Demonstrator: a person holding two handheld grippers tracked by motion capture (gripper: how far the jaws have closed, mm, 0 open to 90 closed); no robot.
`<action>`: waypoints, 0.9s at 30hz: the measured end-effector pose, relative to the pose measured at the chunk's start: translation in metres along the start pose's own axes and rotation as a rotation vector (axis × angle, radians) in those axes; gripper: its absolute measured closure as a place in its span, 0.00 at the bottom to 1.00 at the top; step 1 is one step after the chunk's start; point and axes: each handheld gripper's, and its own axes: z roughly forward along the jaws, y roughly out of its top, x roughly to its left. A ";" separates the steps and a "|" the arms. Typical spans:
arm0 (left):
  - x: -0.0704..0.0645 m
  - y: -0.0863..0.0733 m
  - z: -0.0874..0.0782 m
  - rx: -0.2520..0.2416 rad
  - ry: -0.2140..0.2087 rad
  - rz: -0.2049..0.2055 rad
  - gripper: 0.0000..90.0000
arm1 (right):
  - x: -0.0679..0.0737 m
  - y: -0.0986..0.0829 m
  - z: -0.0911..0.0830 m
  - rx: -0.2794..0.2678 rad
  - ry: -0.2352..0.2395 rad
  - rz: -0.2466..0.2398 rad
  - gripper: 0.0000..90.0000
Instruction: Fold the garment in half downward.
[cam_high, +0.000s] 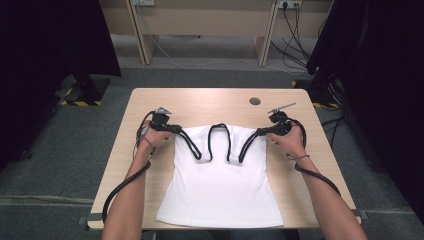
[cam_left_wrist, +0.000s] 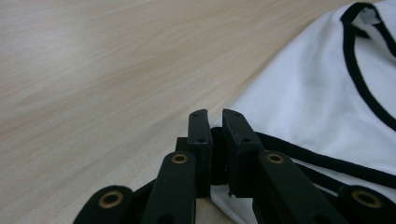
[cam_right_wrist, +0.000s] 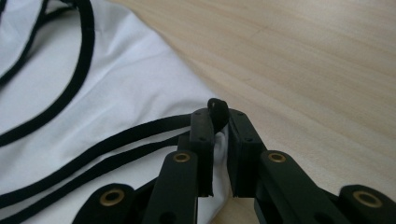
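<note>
A white sleeveless top with black trim lies flat on the wooden table, hem toward the near edge. My left gripper is shut on the top's left shoulder strap; in the left gripper view the jaws pinch the black-edged cloth. My right gripper is shut on the right shoulder strap. In the right gripper view a loop of black trim pokes up between the closed jaws, with white cloth spreading to the left. Both straps are stretched outward.
A round cable hole sits in the table's far right part. Bare wood lies beyond the top and on both sides. Behind the table are a wooden desk frame and floor cables; dark curtains hang at both sides.
</note>
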 end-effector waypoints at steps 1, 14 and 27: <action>0.000 0.000 0.000 0.000 0.000 0.000 0.91 | 0.000 0.000 0.000 0.000 0.000 0.000 0.92; -0.007 0.031 -0.025 -0.110 -0.028 0.046 0.93 | -0.007 0.017 -0.031 -0.110 0.074 0.076 0.93; -0.010 0.050 -0.040 -0.147 -0.022 0.079 0.94 | -0.008 0.032 -0.051 -0.158 0.080 0.073 0.93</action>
